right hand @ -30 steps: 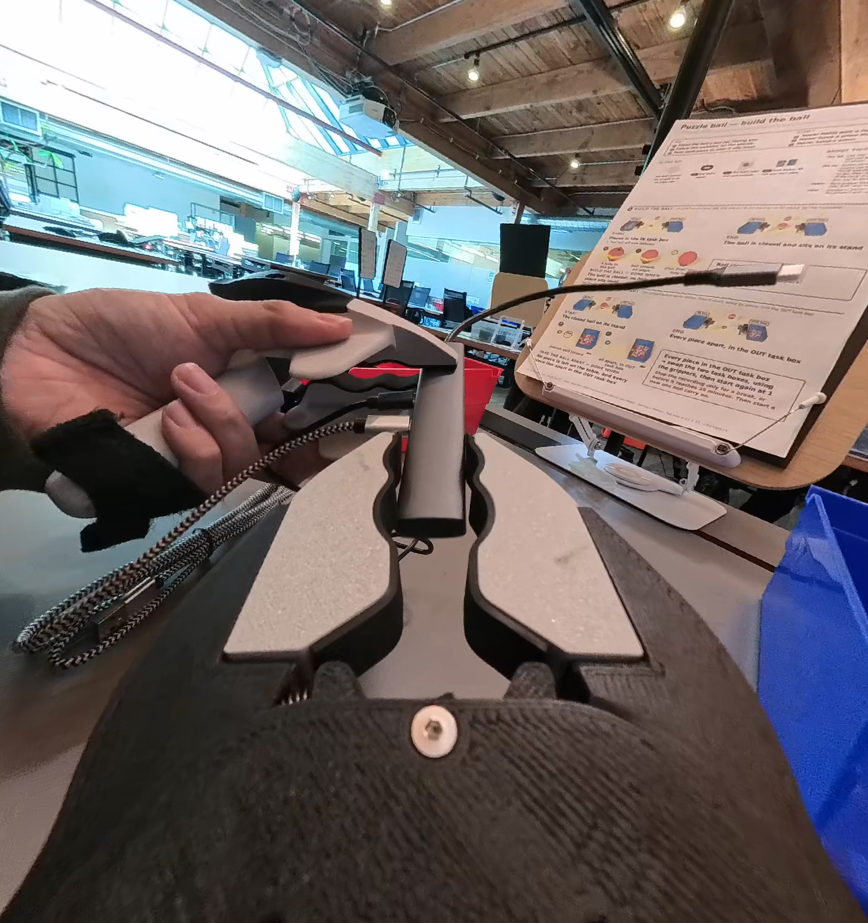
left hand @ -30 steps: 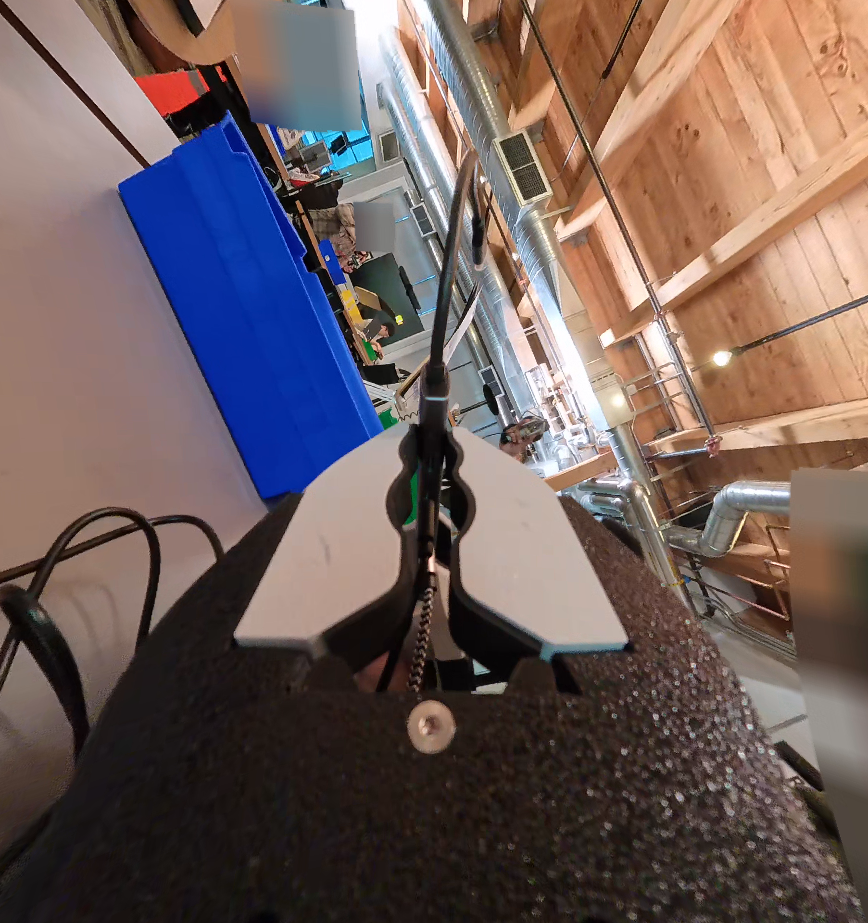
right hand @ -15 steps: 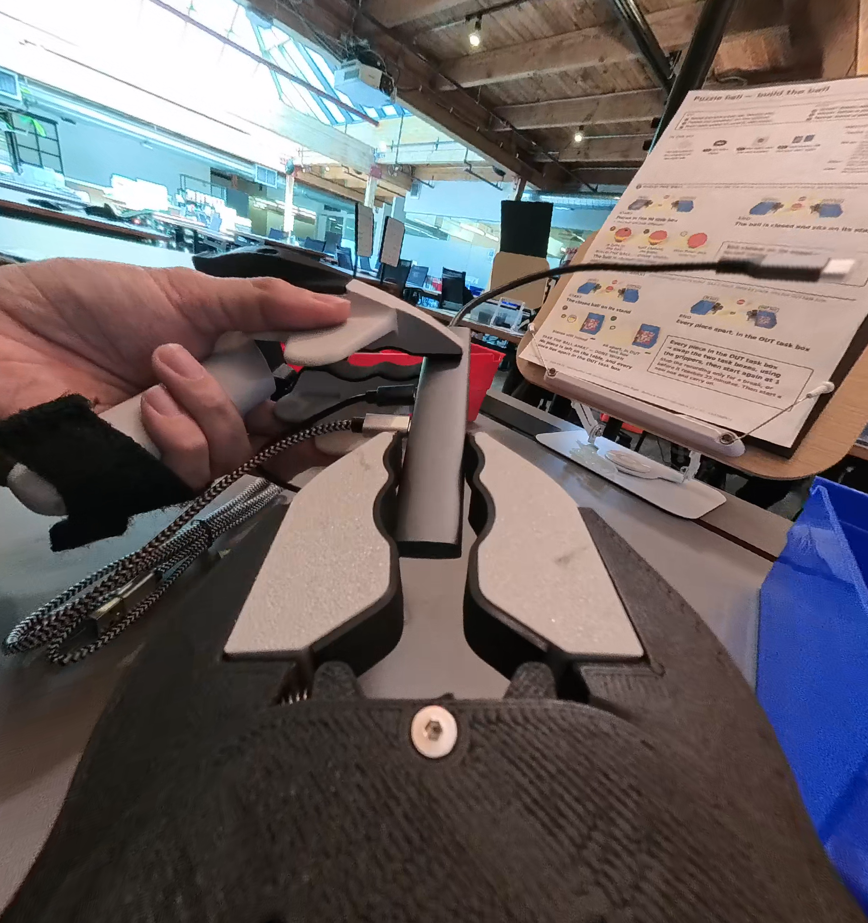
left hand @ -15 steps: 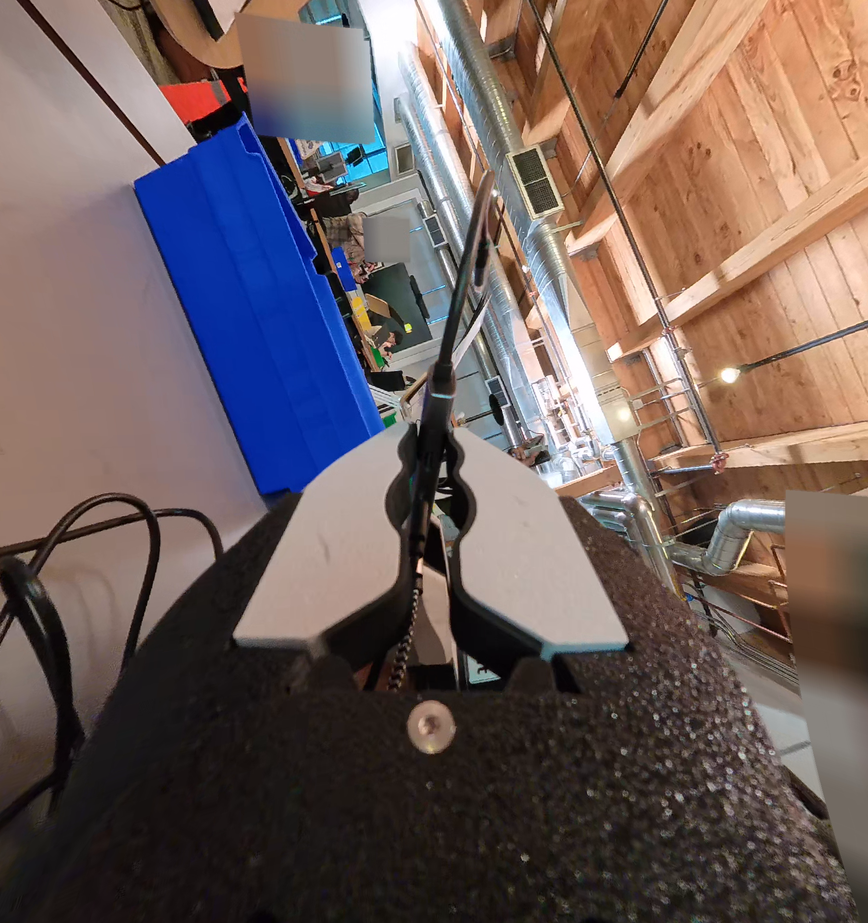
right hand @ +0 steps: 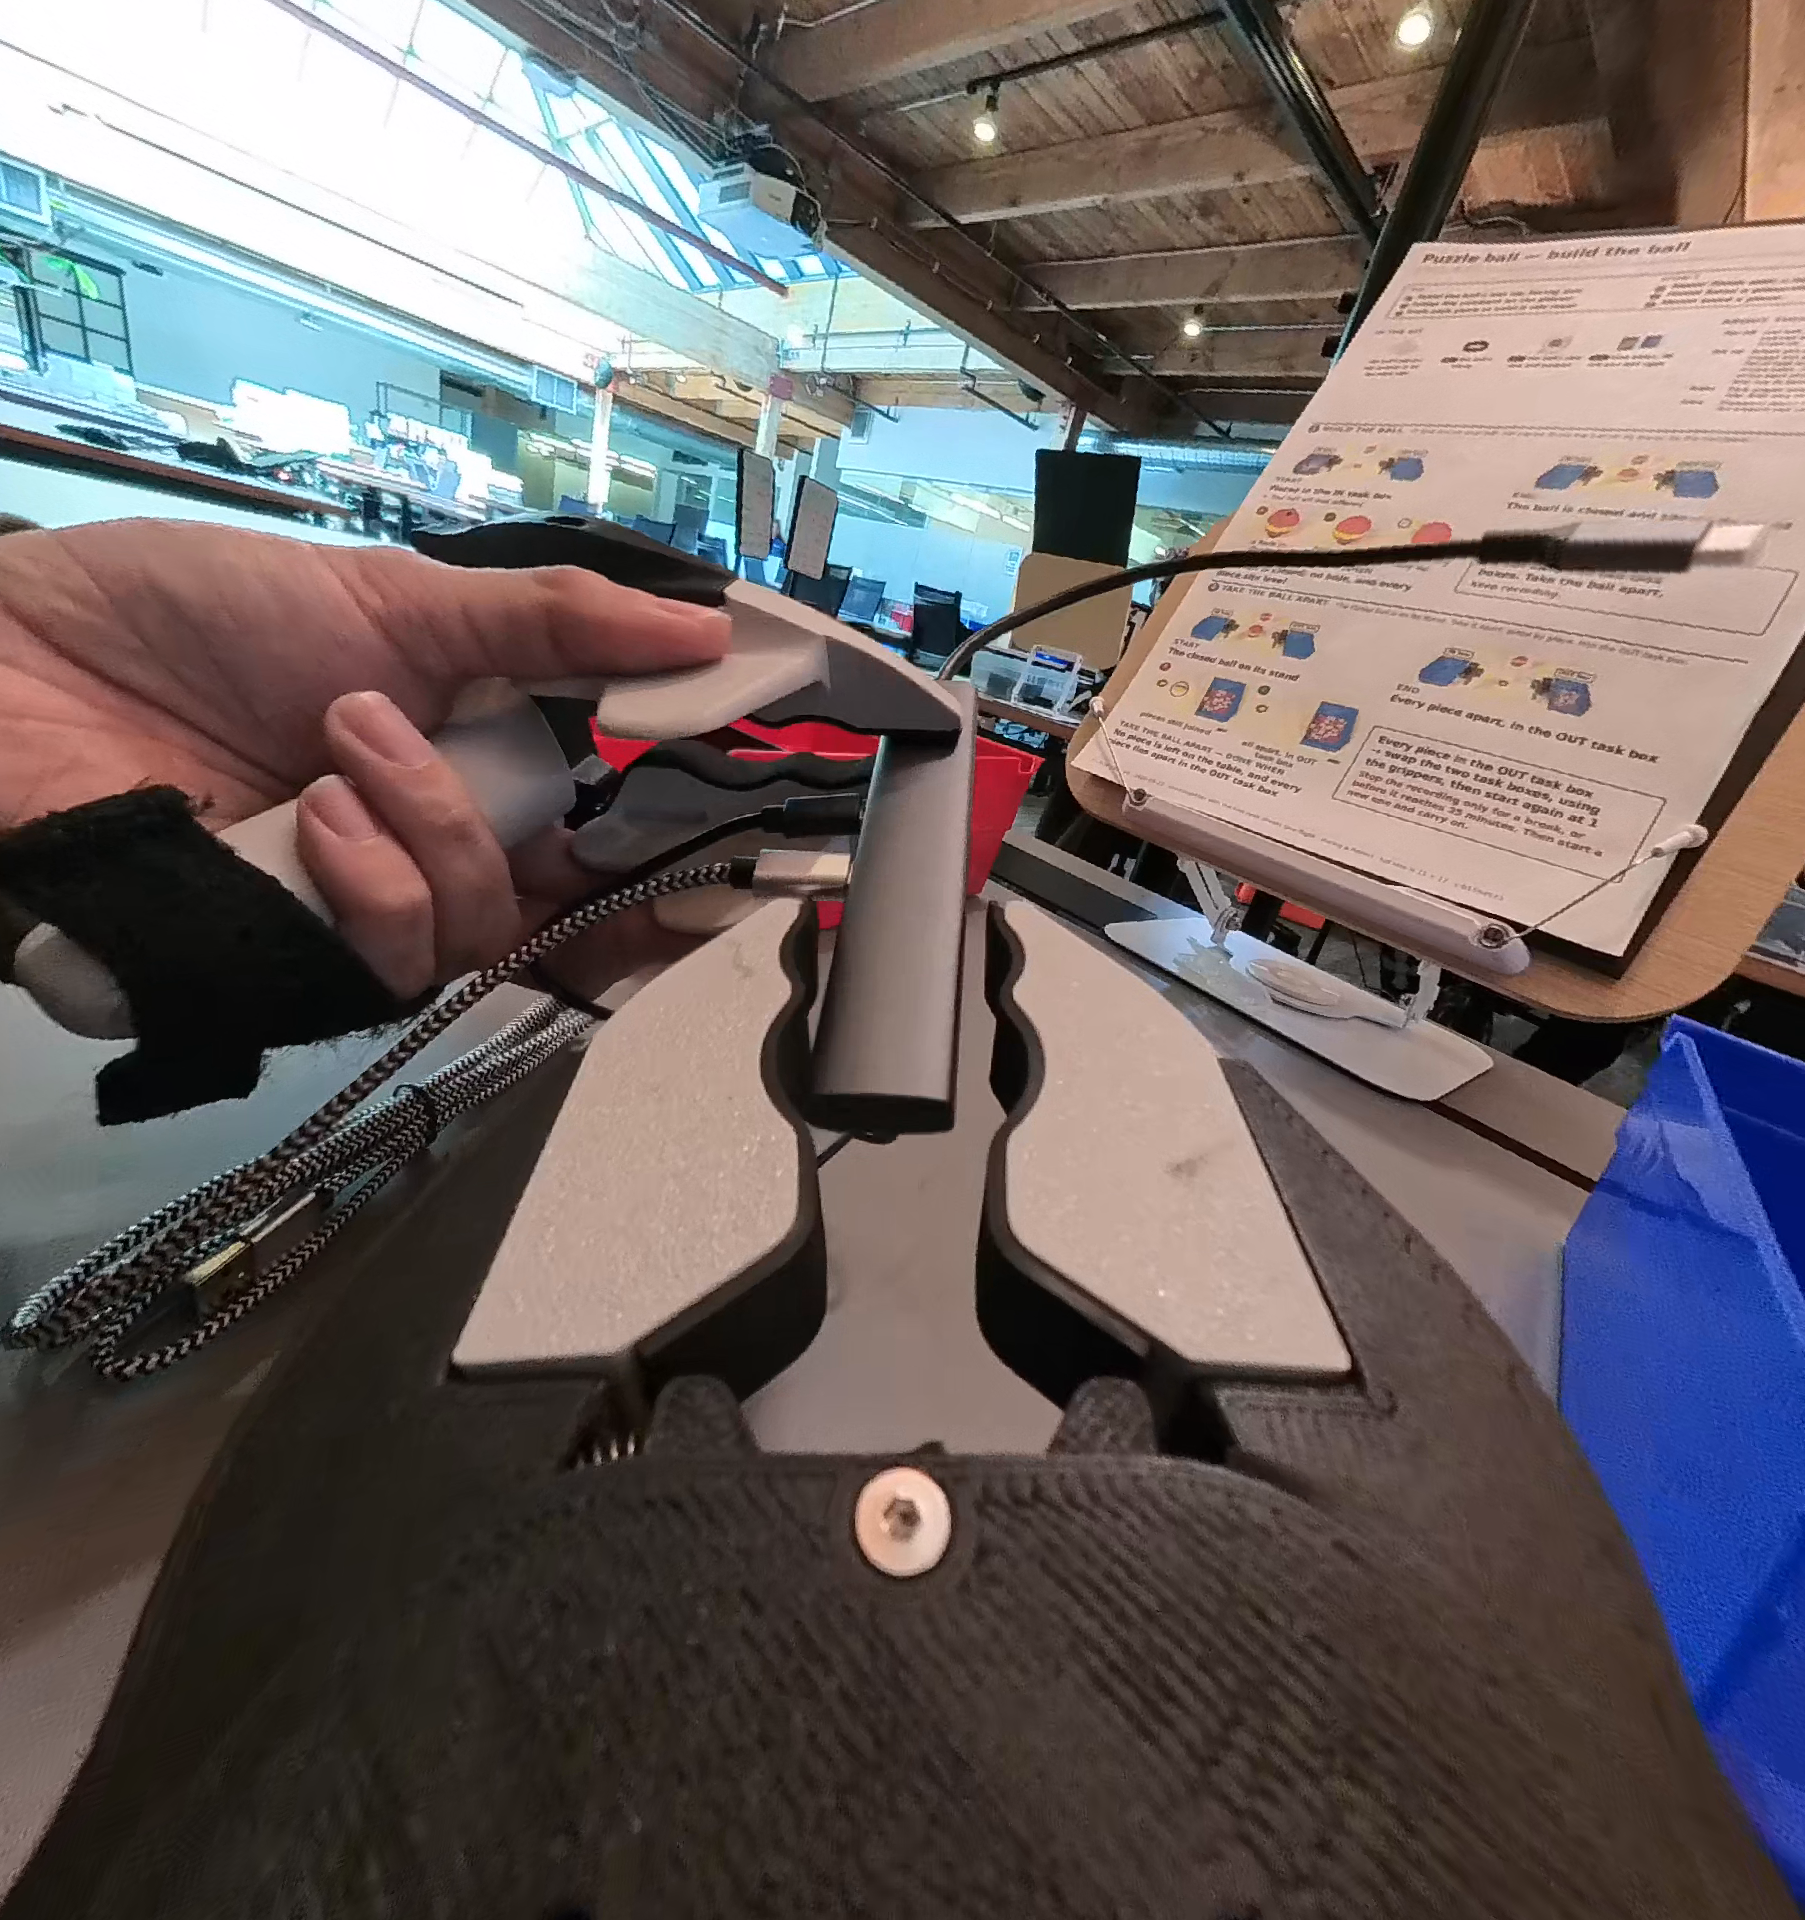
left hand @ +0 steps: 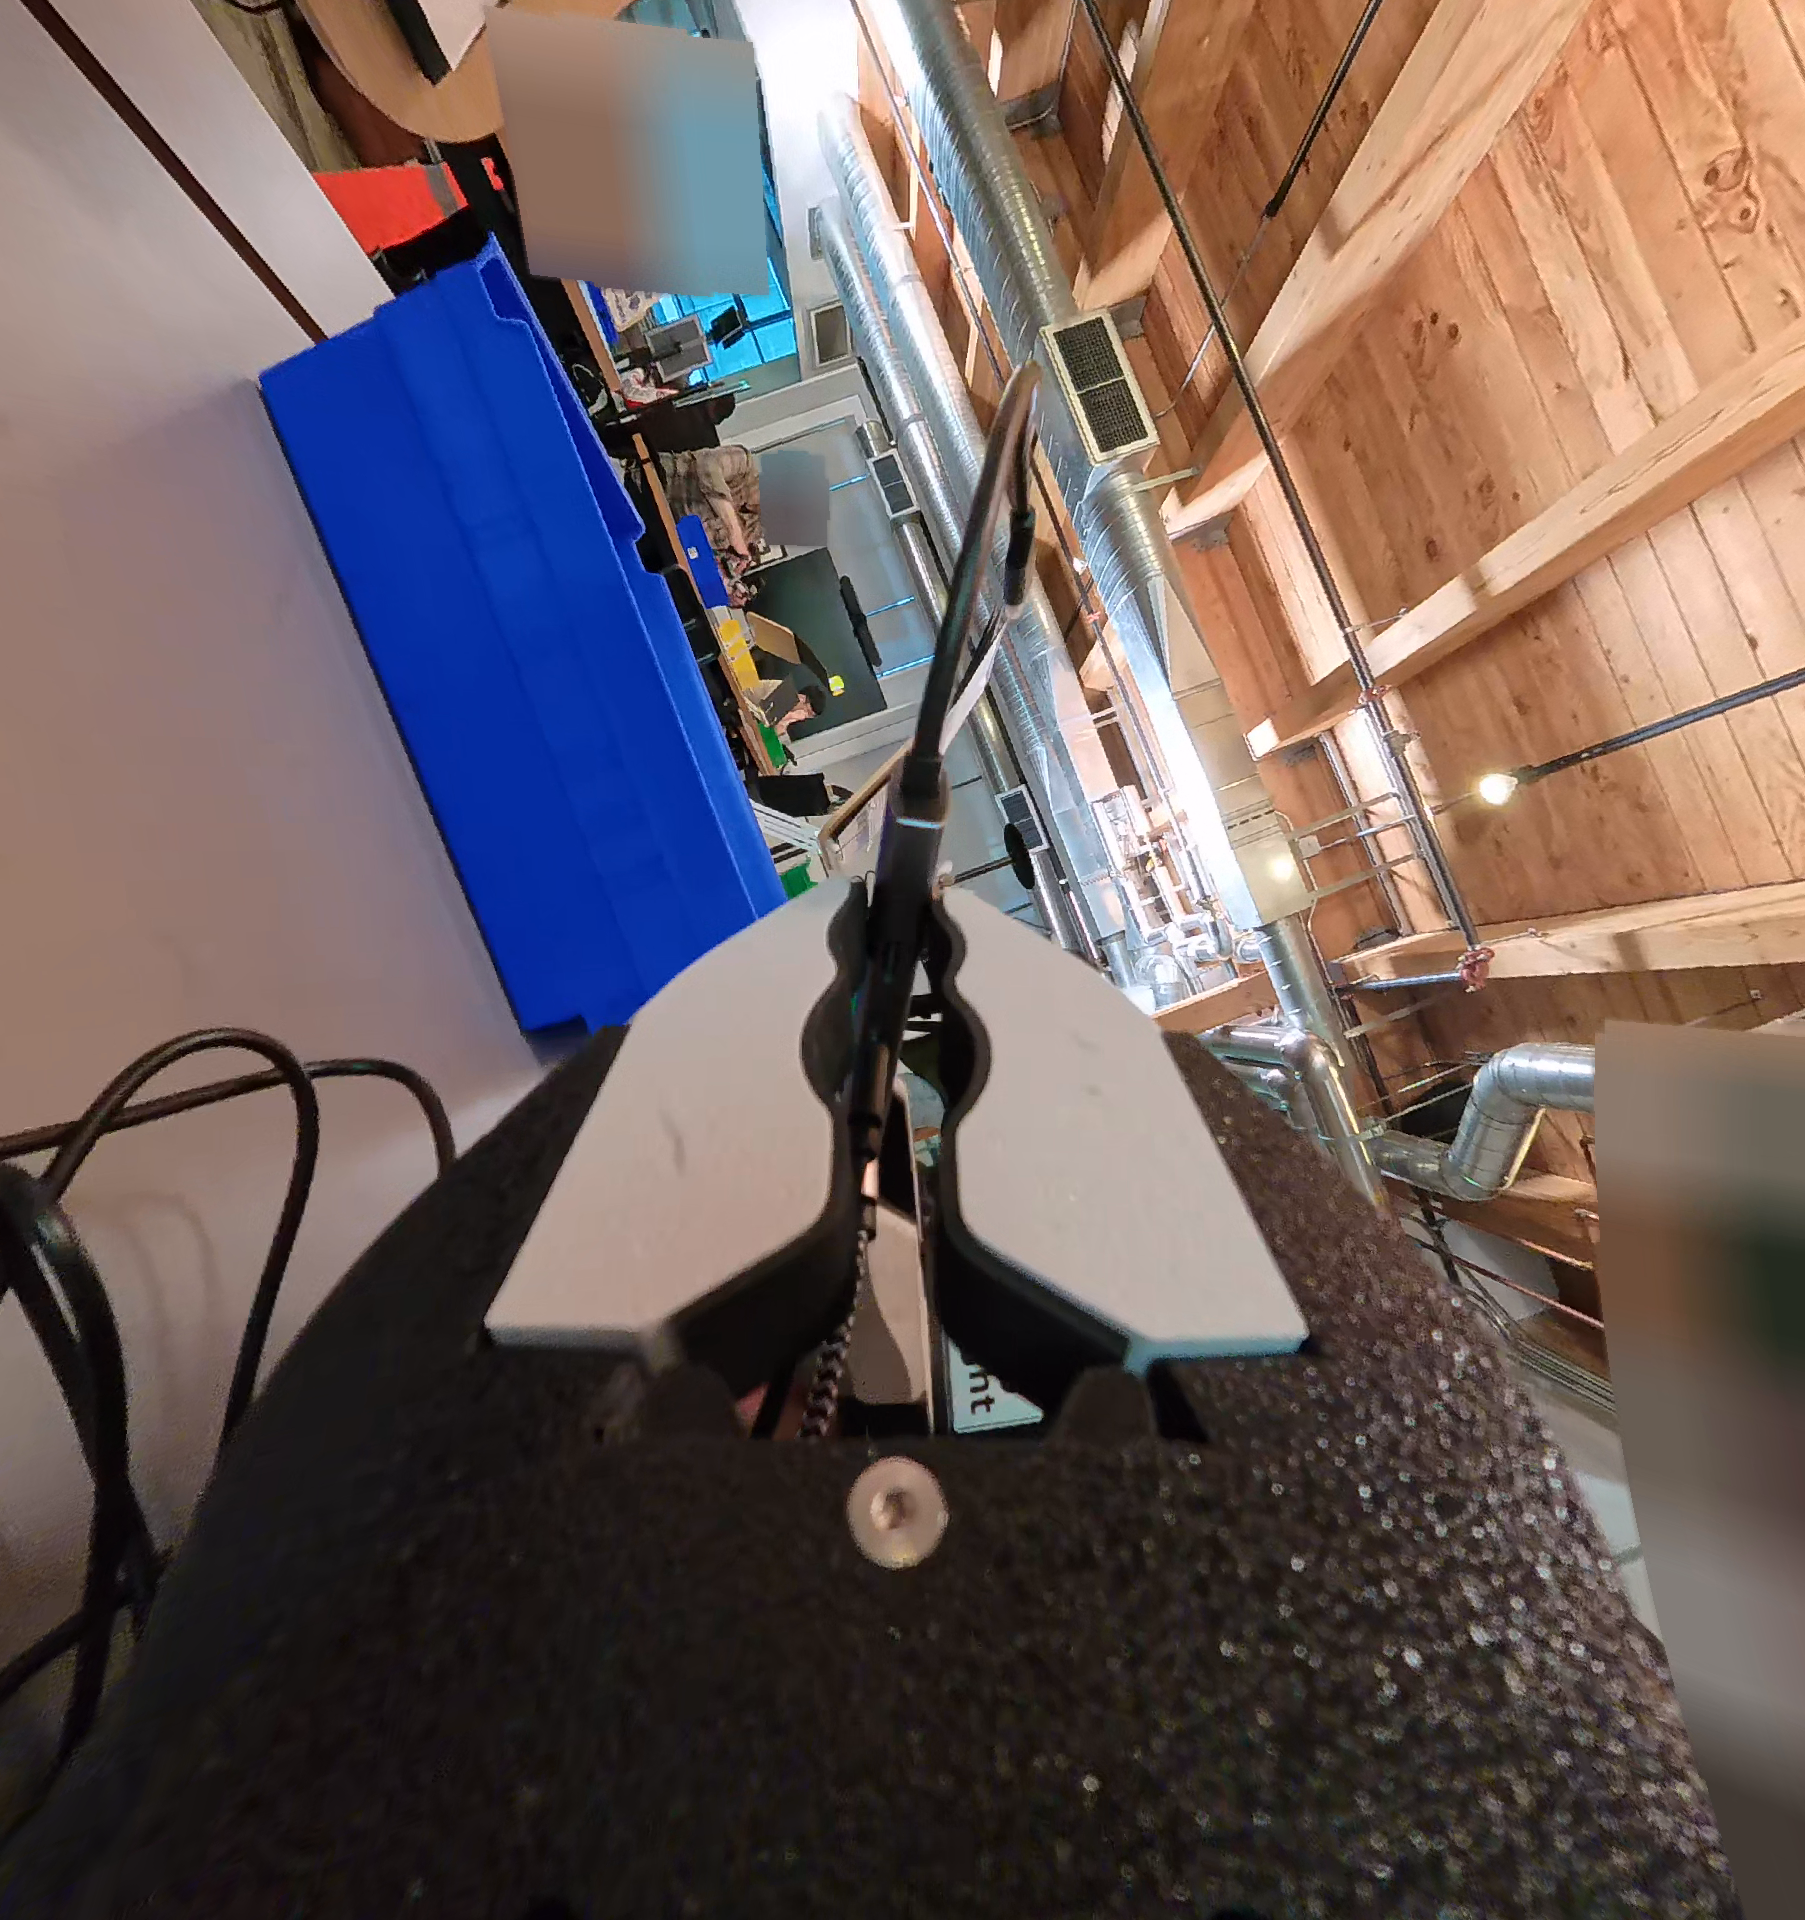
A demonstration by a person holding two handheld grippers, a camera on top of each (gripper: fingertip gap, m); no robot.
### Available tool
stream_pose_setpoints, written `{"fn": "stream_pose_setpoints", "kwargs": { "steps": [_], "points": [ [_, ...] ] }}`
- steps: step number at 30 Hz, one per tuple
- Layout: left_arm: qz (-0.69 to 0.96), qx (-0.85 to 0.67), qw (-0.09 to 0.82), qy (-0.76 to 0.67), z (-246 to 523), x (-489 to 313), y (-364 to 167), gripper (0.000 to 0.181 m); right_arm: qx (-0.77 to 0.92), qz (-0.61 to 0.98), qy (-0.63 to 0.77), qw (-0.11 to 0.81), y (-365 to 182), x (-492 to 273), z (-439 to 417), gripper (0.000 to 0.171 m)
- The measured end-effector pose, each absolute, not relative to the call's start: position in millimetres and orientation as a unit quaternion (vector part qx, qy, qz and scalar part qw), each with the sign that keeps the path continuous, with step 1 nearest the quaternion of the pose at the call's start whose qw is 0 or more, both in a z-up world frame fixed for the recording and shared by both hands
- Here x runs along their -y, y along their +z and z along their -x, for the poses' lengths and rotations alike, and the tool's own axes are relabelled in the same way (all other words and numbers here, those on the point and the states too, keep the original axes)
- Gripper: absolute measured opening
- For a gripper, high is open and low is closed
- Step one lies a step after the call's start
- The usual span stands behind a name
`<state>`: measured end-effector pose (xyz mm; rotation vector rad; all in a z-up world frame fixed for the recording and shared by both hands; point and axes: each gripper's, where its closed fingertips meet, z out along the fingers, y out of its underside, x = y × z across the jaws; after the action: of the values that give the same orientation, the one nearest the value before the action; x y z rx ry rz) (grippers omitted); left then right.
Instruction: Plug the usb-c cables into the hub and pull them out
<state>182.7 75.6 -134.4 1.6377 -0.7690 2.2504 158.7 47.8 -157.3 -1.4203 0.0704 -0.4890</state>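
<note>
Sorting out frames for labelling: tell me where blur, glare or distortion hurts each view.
Left wrist view: black cables at the left edge are smeared; wide-angle bends the blue bin.
Right wrist view: skylights blow out white; the dangling plug is soft; the hub is sharp.
</note>
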Motion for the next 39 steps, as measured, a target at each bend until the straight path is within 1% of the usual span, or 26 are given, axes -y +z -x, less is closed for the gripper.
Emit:
{"fn": "stream_pose_setpoints", "kwargs": {
  "steps": [4, 7, 11, 14, 23, 27, 31, 34, 36, 37, 38, 39],
  "points": [
    [-0.555, 0.255, 0.133, 0.781, -181.5, -77.8, -128.8, 0.010, -0.022, 0.653, -0.222, 0.724, -159.7, -50.0, -156.2, 0.031],
    [-0.558, 0.274, 0.115, 0.775, -181.2, -75.6, -130.1, 0.009, -0.024, 0.651, -0.225, 0.724, -159.3, -49.1, -156.6, 0.026],
    [-0.570, 0.280, 0.098, 0.766, -183.1, -78.3, -135.3, 0.009, -0.038, 0.644, -0.224, 0.731, -156.9, -45.8, -160.4, 0.029],
    [-0.570, 0.279, 0.103, 0.766, -183.8, -79.2, -137.3, 0.009, -0.034, 0.647, -0.217, 0.730, -157.9, -47.0, -159.3, 0.026],
    [-0.576, 0.295, 0.072, 0.759, -185.2, -80.5, -141.2, 0.010, -0.044, 0.667, -0.217, 0.712, -163.6, -48.1, -162.1, 0.025],
    [-0.565, 0.367, -0.010, 0.739, -185.9, -81.1, -141.6, 0.012, -0.081, 0.659, -0.217, 0.715, -161.5, -42.4, -170.6, 0.025],
    [-0.512, 0.484, -0.171, 0.688, -179.9, -92.4, -125.0, 0.013, -0.136, 0.638, -0.183, 0.735, -157.3, -31.0, -185.4, 0.025],
    [-0.449, 0.620, -0.274, 0.583, -172.6, -88.7, -129.2, 0.021, -0.144, 0.634, -0.179, 0.738, -156.6, -29.2, -187.5, 0.025],
    [-0.416, 0.676, -0.306, 0.525, -169.1, -83.4, -137.2, 0.022, -0.135, 0.637, -0.189, 0.735, -156.8, -30.7, -185.1, 0.025],
    [-0.404, 0.689, -0.321, 0.509, -168.9, -81.2, -139.3, 0.020, -0.131, 0.637, -0.193, 0.734, -156.7, -31.3, -183.9, 0.025],
    [-0.391, 0.698, -0.331, 0.500, -168.4, -78.0, -140.8, 0.014, -0.128, 0.639, -0.196, 0.733, -156.9, -31.9, -183.1, 0.025],
    [-0.384, 0.705, -0.335, 0.492, -168.3, -74.8, -143.1, 0.013, -0.127, 0.638, -0.198, 0.733, -156.7, -32.0, -182.8, 0.025]
  ]
}}
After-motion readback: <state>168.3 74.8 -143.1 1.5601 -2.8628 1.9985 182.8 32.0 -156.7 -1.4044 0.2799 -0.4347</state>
